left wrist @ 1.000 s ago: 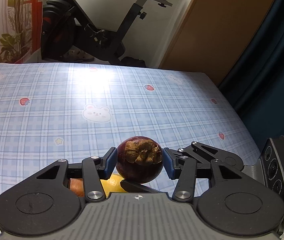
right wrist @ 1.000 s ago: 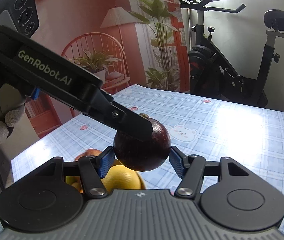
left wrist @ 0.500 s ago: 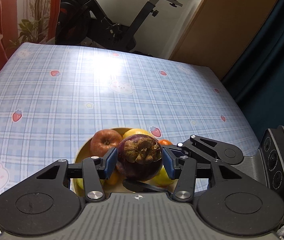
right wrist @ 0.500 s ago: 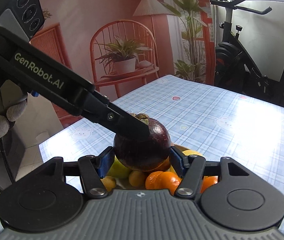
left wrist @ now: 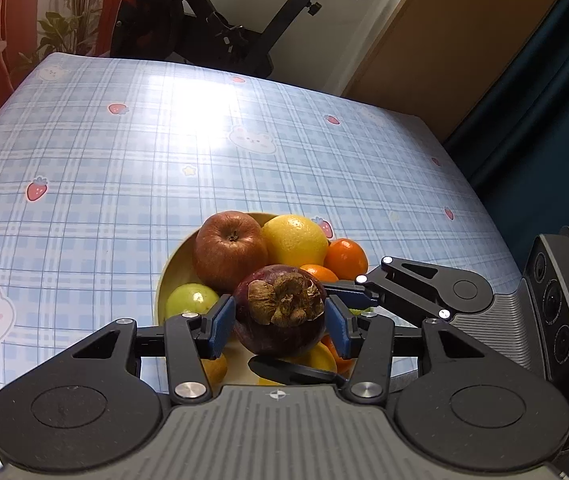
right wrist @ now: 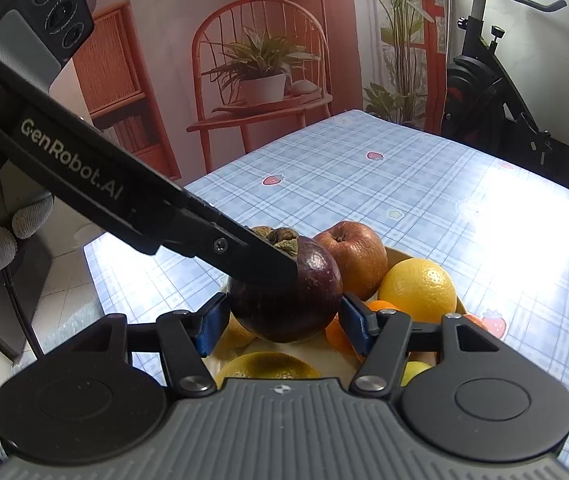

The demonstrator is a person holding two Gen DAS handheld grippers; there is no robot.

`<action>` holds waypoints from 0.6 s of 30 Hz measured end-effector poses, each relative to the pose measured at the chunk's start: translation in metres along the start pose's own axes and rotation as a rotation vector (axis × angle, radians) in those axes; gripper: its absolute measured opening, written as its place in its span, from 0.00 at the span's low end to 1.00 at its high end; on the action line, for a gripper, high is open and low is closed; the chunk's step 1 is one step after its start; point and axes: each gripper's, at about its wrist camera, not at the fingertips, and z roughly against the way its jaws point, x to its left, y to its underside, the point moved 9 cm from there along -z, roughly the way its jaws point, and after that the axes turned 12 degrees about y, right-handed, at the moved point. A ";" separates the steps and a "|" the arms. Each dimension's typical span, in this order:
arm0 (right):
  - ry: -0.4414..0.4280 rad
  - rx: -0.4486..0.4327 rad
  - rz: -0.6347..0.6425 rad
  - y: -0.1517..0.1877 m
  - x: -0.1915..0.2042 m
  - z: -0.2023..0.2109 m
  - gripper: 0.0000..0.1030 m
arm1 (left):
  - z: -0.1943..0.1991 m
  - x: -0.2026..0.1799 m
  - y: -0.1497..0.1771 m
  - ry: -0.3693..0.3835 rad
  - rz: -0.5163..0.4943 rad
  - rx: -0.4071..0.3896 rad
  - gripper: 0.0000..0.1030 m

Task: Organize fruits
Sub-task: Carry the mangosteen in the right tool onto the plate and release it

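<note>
Mangosteen (left wrist: 280, 312): clamped between left gripper (left wrist: 279, 326) pads and right gripper (right wrist: 280, 318) pads at once, above near side of fruit bowl (left wrist: 172, 264).

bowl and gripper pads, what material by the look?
Bowl: pale tan, matte, even tone; probably wood or bamboo, could be plastic. Left gripper pads: blue, dull, no glare; likely rubber or soft plastic. Links around them: black, matte, hard plastic or coated metal.

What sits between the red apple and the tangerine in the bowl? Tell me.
A yellow citrus fruit lies between the red apple and the tangerine, at the bowl's far side. The left wrist view shows it best.
</note>
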 end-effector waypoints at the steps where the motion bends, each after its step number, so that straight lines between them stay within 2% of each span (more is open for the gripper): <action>1: 0.001 0.005 0.009 0.000 0.001 -0.002 0.61 | 0.000 0.002 0.000 0.003 0.007 0.001 0.50; 11: 0.010 0.048 0.044 0.005 0.007 -0.014 0.61 | -0.008 0.018 0.009 0.022 0.060 0.002 0.49; 18: 0.042 0.052 0.071 0.007 0.008 -0.013 0.62 | -0.003 0.019 0.006 -0.004 0.060 -0.024 0.49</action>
